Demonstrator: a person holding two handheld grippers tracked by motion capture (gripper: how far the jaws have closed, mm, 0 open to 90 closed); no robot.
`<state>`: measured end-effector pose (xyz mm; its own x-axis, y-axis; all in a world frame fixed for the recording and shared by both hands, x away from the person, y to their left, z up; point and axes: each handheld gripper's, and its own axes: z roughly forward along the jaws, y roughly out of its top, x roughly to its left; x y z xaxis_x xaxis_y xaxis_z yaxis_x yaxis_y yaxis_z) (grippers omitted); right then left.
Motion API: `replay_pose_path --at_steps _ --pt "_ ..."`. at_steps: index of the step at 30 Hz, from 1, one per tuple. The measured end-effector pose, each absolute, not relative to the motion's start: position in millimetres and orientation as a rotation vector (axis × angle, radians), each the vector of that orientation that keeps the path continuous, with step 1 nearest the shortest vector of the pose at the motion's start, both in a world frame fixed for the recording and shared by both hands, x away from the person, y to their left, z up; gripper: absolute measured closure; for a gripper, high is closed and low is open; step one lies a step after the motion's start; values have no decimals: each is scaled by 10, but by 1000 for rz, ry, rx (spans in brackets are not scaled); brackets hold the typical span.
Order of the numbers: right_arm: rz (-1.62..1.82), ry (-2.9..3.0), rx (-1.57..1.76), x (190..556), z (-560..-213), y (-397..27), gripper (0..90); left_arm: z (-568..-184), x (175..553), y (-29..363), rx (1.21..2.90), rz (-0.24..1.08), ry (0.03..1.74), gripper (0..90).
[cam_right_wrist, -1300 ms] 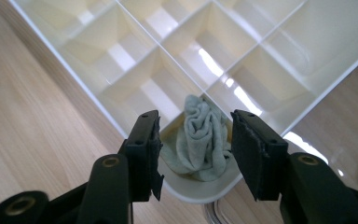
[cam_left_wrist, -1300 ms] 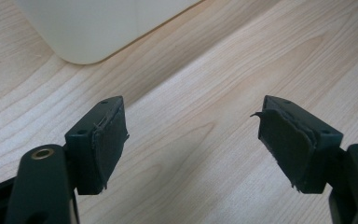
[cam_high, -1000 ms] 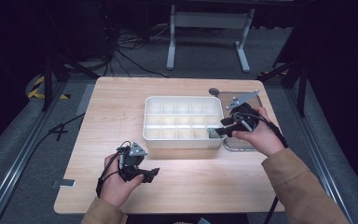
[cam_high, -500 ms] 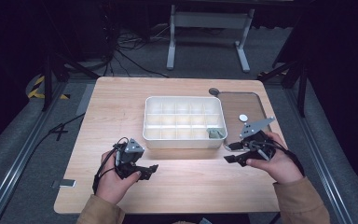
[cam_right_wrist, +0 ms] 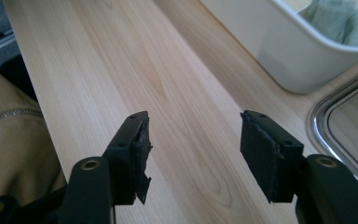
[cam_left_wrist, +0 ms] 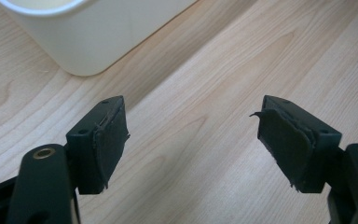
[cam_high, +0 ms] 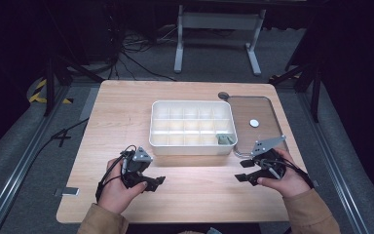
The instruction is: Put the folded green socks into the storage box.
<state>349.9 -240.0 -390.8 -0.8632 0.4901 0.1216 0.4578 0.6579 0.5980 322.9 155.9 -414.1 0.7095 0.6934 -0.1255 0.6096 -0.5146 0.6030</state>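
A white compartment box (cam_high: 193, 146) stands mid-table. A small grey-green piece (cam_high: 222, 139) lies in its near right cell, and the right gripper view shows that piece (cam_right_wrist: 338, 21) over the box's wall (cam_right_wrist: 279, 44). My left gripper (cam_high: 155, 183) rests near the front left, open, nothing between its pads (cam_left_wrist: 109, 140). A corner of the box (cam_left_wrist: 88, 35) sits ahead of it. My right gripper (cam_high: 245, 170) is at the front right, open and empty, jaws pointing left. A small white disc (cam_high: 254, 123) lies on a metal tray (cam_high: 268, 105).
The metal tray borders the box on its right, its rim (cam_right_wrist: 340, 135) close to my right gripper. A round dark hole (cam_high: 222, 95) marks the table's far side. A tan sleeve (cam_right_wrist: 9, 149) shows beside my right gripper. Bare wood (cam_high: 199, 190) lies between the grippers.
My right gripper has pulled back from the box's right end to the front right of the table, now empty. The grey-green piece lies in the box. The left gripper barely moved.
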Motion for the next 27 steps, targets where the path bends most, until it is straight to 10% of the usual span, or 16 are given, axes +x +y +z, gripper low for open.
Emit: replay_pose_path --at_steps 27 --pt "952 2784 678 3329 -4627 -2268 403 -4529 3220 1520 2434 235 790 174"
